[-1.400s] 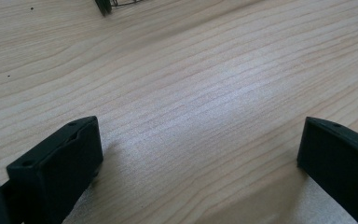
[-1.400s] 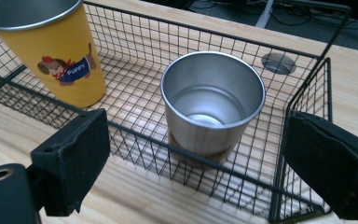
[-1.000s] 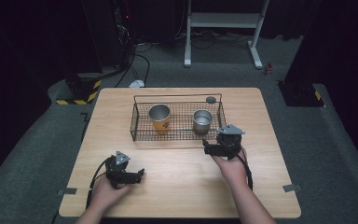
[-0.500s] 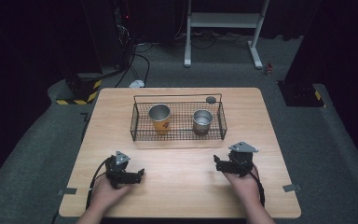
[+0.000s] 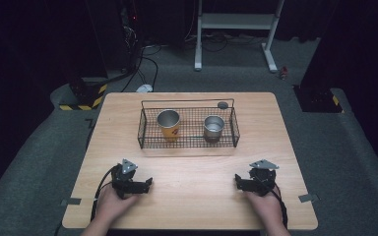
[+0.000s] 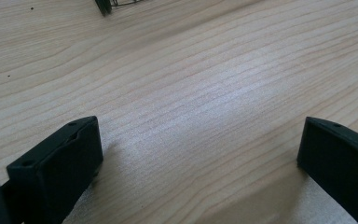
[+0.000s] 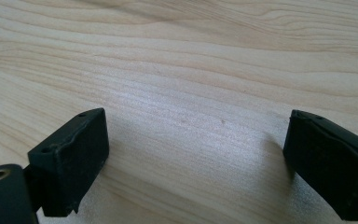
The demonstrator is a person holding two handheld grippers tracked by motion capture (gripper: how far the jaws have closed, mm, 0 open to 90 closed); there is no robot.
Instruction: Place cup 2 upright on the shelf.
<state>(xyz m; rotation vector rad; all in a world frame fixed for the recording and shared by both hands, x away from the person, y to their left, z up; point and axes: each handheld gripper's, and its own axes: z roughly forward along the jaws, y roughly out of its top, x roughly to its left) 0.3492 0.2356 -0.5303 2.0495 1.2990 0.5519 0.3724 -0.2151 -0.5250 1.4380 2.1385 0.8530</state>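
A black wire basket [image 5: 150, 142] stands on the wooden table [image 5: 192, 169] past its middle. An orange cup [image 5: 169, 124] sits upright in the basket's left half and a small metal cup [image 5: 213, 128] in its right half. My left gripper [image 5: 146, 183] rests low at the front left, open, with bare wood between its jaws [image 6: 200, 140]. At the front right my right gripper [image 5: 238, 181] is open too, nothing between its jaws [image 7: 196, 135]. Both grippers lie well short of the basket.
A small dark round object [image 5: 222, 104] lies on the table just behind the basket. A corner of the basket [image 6: 103, 5] shows at the top of the left gripper view. Grey floor, cables and a white stand [image 5: 236, 22] surround the table.
My right gripper has pulled back from the basket's right front corner toward the near edge of the table. The left gripper has stayed where it was.
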